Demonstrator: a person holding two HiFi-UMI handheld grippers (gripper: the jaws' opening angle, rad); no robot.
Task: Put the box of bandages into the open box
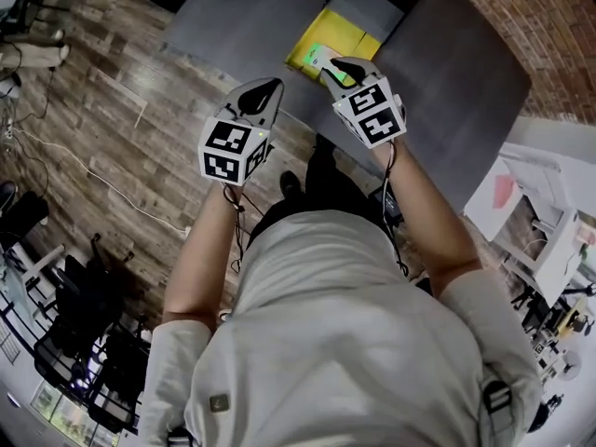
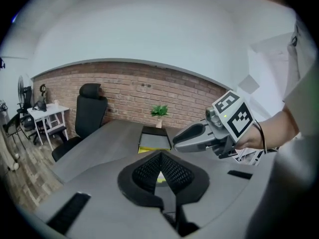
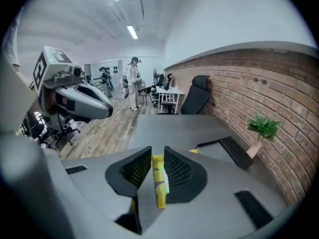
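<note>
The box of bandages [image 1: 318, 57], yellow and green, sits between the pads of my right gripper [image 1: 338, 69], which is shut on it. In the right gripper view the box of bandages [image 3: 159, 180] fills the narrow gap of the right gripper [image 3: 158, 157]. The open box [image 1: 321, 37], yellow inside with a dark grey lid [image 1: 374, 1] folded back, lies on the grey table [image 1: 447, 91] just beyond. My left gripper [image 1: 264, 89] hangs to the left near the table's front edge, shut and holding nothing; in its own view the left gripper [image 2: 162, 156] has its pads meeting at the tip.
A black office chair [image 2: 89, 111] stands at the table's far left, and a small potted plant [image 2: 159, 112] sits by the brick wall [image 2: 124, 93]. Wooden floor [image 1: 84, 110] lies left of the table; a white desk [image 1: 545, 222] is at the right. People stand far back [image 3: 133, 81].
</note>
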